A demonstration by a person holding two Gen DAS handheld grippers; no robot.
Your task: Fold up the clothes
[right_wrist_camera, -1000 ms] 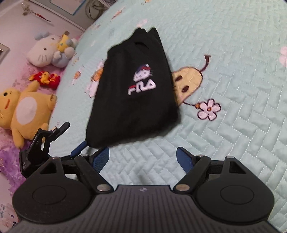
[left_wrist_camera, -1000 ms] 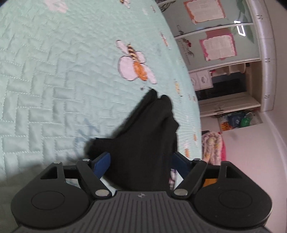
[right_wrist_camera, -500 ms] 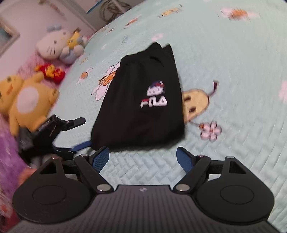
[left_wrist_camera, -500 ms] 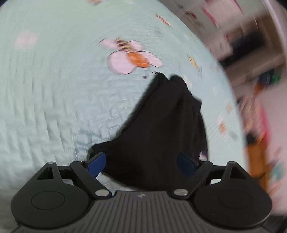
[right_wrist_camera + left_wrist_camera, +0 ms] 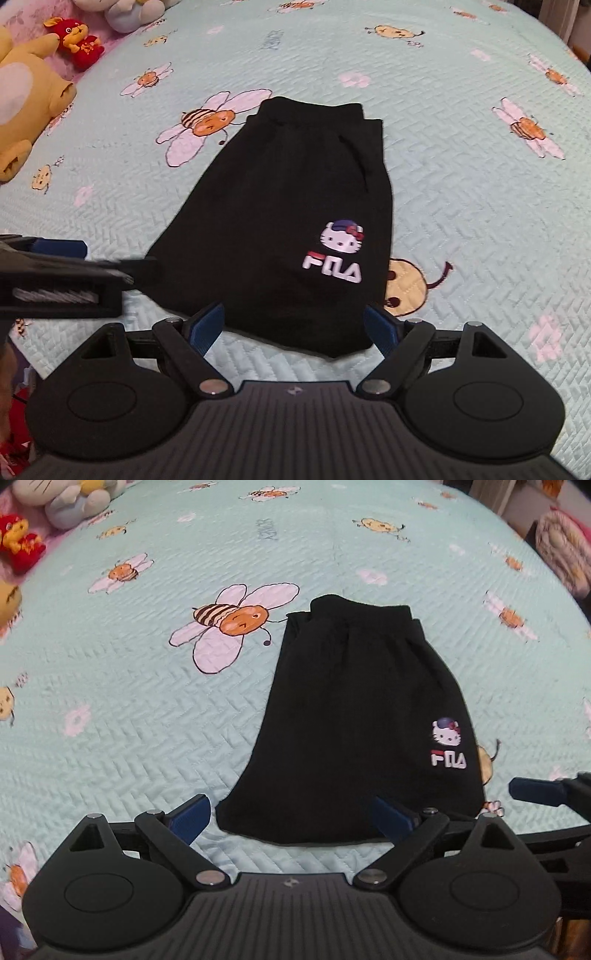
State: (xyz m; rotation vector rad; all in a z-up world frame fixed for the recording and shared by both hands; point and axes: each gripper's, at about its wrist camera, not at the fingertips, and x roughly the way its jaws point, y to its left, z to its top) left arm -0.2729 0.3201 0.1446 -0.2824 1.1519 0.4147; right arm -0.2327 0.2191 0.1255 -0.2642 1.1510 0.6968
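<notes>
From the left wrist camera, a bed (image 5: 110, 709) covered in a pale mint quilted spread printed with bees and flowers filled the view, with plush toys (image 5: 70, 498) bunched at its far left corner. The black garment (image 5: 351, 720) lay folded flat on the quilt, waistband at the far end, its white cat-face logo (image 5: 447, 746) near the right edge. A large printed bee (image 5: 232, 620) sat just beside the garment's upper left corner. The left gripper (image 5: 291, 814) hung above the garment's near hem with its jaws still opening — spread wide, the cloth lying below them, nothing clamped. One blue finger of the right gripper (image 5: 535, 792) poked in at the right edge.

From the right wrist camera, the same quilted bed (image 5: 480, 221) stretched away, a yellow plush toy (image 5: 29, 99) and a small red one at the left. The garment (image 5: 266, 221) lay centred, logo (image 5: 338, 254) facing up. The right gripper (image 5: 293, 326) stood with jaws wide apart over the near hem — holding nothing. The left gripper (image 5: 62, 273) showed blurred at the left.
</notes>
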